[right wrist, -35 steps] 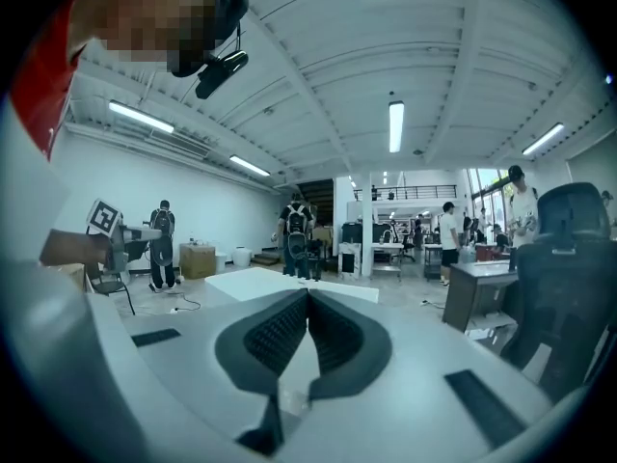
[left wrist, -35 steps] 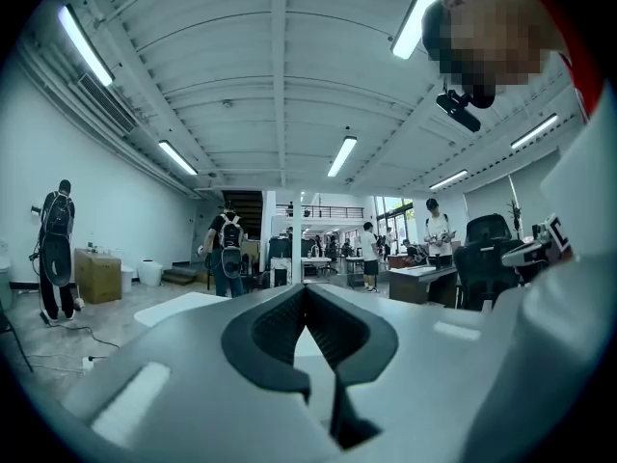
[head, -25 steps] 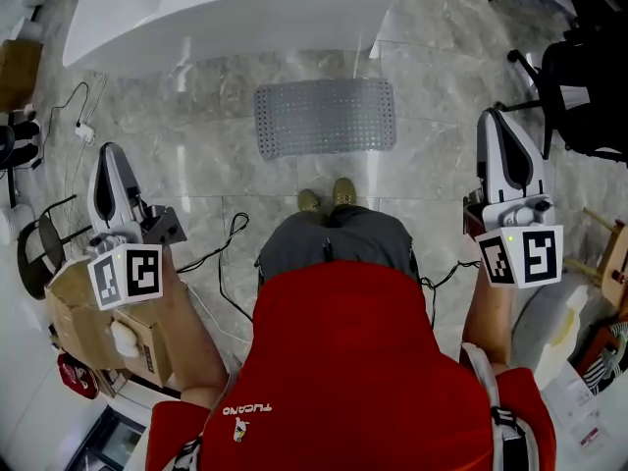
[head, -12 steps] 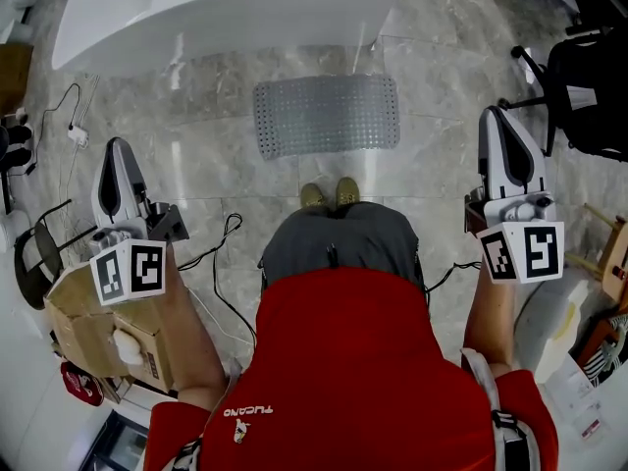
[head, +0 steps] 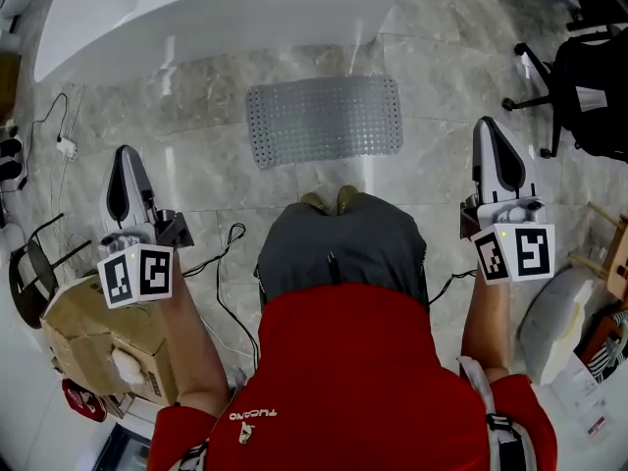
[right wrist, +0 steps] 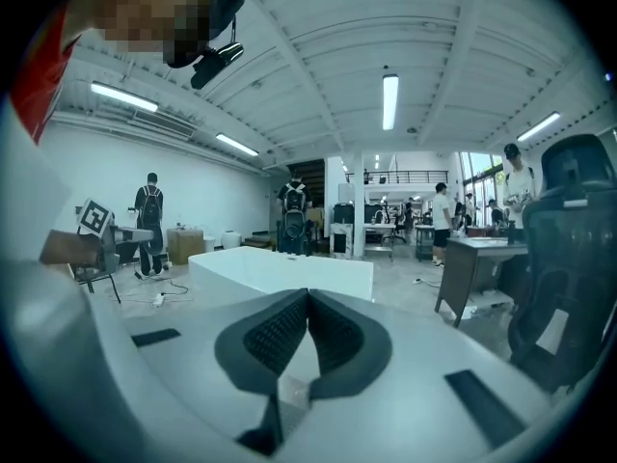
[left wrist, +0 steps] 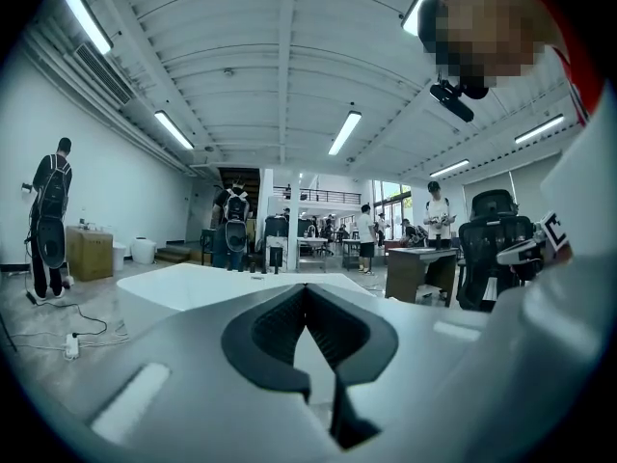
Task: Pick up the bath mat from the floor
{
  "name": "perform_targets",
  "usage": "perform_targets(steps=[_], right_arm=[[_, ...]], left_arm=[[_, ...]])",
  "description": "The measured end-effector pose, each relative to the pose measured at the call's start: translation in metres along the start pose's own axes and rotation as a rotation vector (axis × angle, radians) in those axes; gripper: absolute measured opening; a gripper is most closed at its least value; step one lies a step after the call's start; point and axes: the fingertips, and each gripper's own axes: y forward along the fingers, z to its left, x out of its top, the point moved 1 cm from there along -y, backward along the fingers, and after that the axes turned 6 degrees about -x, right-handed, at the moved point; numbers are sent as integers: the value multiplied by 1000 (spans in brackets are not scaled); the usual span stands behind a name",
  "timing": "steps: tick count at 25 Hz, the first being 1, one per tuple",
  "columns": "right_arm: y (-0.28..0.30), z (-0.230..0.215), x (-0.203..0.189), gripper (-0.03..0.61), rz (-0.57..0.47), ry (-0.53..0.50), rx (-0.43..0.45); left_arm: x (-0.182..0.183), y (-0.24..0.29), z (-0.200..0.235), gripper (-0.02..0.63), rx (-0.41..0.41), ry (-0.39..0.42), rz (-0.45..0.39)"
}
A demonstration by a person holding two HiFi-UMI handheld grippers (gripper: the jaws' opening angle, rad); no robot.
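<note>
A grey studded bath mat point(head: 324, 118) lies flat on the marble floor, between a white bathtub point(head: 216, 13) and the person's feet. My left gripper point(head: 129, 163) hangs at the left of the head view, well left of and nearer than the mat. Its jaws are shut and hold nothing. At the right, my right gripper point(head: 488, 133) is level with the mat's right end but apart from it, also shut and empty. In both gripper views point(left wrist: 305, 289) point(right wrist: 308, 295) the jaw tips meet, with the tub point(left wrist: 193, 283) point(right wrist: 280, 270) beyond. Neither gripper view shows the mat.
A cardboard box point(head: 98, 332) and a black cable point(head: 226, 263) lie at the lower left. A black office chair point(head: 589, 77) stands at the right, a power strip with cord point(head: 67, 147) at the far left. People and desks point(right wrist: 482, 258) fill the room beyond the tub.
Both grippers have sunk toward the floor and the person has bent forward. The mat has not moved.
</note>
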Motion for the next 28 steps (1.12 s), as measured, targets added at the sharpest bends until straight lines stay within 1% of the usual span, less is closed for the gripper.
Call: perform_targets(steps=[6,9,17,22,28], right_arm=[[17,-6,-47,2,21,25,-24],[24,-9,-68,2,29,21,-36],[55,-18,-128,2,56,18,-57],[75,-18,-165,2,71,17,-62],[91,-19,-209,2,88,6,-65]], left_arm=[[-48,19,2,5,-13,-11,14],[-72,26,2,5,-23,-17,16],[-138,54,11,5,-19,-24,43],[-178,70,17,5,-42,-17,62],[-230,86,20,5,-51,-21,87]])
